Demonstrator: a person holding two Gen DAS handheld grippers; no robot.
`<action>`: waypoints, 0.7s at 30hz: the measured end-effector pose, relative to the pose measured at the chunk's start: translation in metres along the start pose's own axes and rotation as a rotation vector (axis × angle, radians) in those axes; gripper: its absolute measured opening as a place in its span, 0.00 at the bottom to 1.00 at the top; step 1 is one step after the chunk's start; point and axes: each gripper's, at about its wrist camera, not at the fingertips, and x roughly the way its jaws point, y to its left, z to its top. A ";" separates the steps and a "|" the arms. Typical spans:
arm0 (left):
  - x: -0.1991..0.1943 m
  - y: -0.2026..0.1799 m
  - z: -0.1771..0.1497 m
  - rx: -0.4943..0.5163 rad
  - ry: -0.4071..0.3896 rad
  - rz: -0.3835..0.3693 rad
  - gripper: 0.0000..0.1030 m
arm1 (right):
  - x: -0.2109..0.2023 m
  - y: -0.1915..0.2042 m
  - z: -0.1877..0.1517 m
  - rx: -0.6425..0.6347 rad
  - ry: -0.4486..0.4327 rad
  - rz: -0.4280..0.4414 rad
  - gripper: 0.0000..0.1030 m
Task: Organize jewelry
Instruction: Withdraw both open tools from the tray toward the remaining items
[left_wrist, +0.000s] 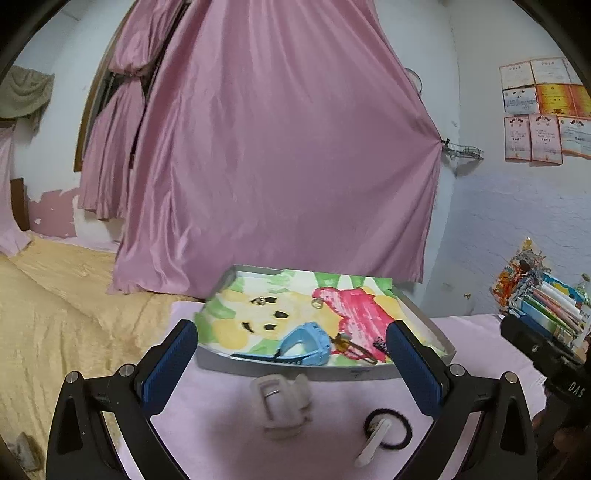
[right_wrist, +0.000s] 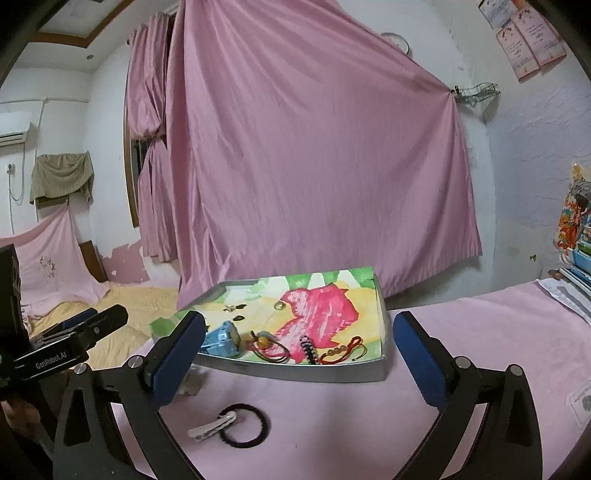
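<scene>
A shallow grey tray (left_wrist: 314, 372) (right_wrist: 295, 371) lined with a coloured drawing lies on the pink tablecloth. Inside it are a blue watch (left_wrist: 306, 339) (right_wrist: 223, 338), small rings (left_wrist: 317, 303) (right_wrist: 279, 305), an amber-bead cord (right_wrist: 263, 341), a black spiral tie (right_wrist: 308, 349) and red cord bracelets (right_wrist: 343, 350). On the cloth in front of the tray lie a white claw clip (left_wrist: 282, 404), a black hair tie (left_wrist: 391, 446) (right_wrist: 264, 424) and a white hair clip (left_wrist: 373, 441) (right_wrist: 212, 428) across it. My left gripper (left_wrist: 291, 328) and right gripper (right_wrist: 299, 319) both hover above these, wide open and holding nothing.
Pink curtains (left_wrist: 277, 147) hang behind the table. A yellow bedspread (left_wrist: 55, 314) lies to the left. Stacked books (left_wrist: 546, 306) (right_wrist: 580, 251) stand at the table's right end. Each gripper's black body shows at the edge of the other's view.
</scene>
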 end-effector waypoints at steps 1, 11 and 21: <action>-0.005 0.002 -0.002 0.003 -0.009 0.005 0.99 | -0.005 0.002 -0.002 -0.003 -0.007 0.000 0.97; -0.031 0.028 -0.024 -0.001 0.001 0.035 0.99 | -0.009 0.022 -0.026 -0.048 0.060 0.012 0.97; -0.032 0.041 -0.041 -0.011 0.049 0.041 0.99 | -0.012 0.032 -0.047 -0.084 0.131 0.008 0.97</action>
